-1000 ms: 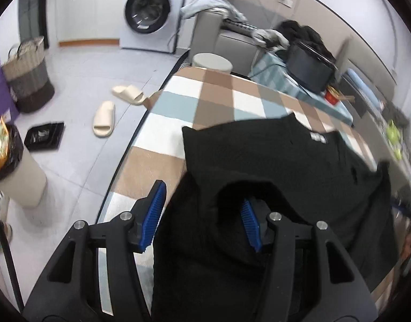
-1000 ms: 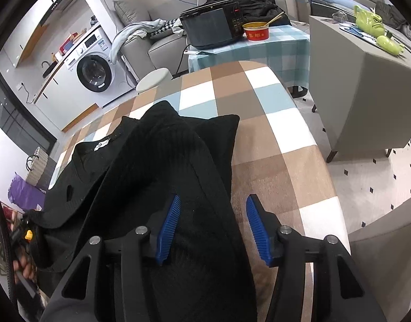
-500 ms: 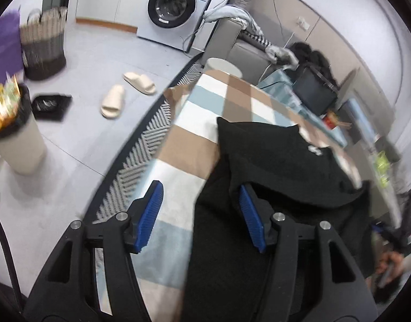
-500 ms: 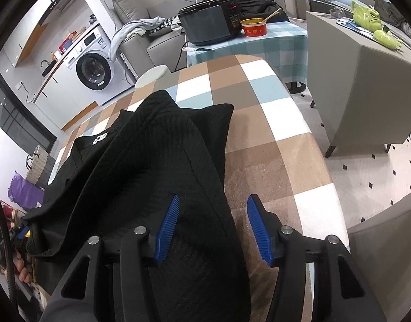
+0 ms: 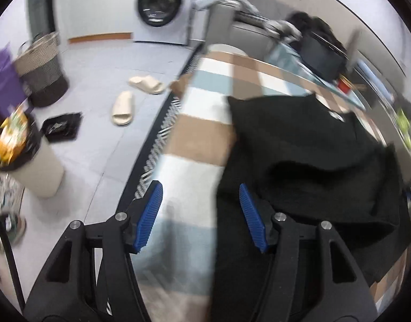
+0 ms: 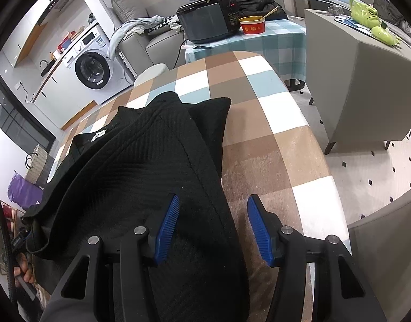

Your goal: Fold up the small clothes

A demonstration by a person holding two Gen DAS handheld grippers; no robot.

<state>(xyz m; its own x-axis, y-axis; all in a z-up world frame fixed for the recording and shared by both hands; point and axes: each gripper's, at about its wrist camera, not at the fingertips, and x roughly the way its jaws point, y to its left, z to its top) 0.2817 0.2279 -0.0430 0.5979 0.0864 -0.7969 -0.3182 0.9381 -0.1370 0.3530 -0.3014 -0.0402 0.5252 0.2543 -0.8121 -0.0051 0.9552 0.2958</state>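
Jaws apart — garment (image 6: pixel 141 166) edge between

Lots smeared or cut off here

The left wrist view is motion-blurred throughout; the black garment (image 5: pixel 312 155) is cropped at the bottom edge, and the label (image 6: pixel 98 135) print can't be read. The trash bin (image 5: pixel 31 166) is clipped at left.
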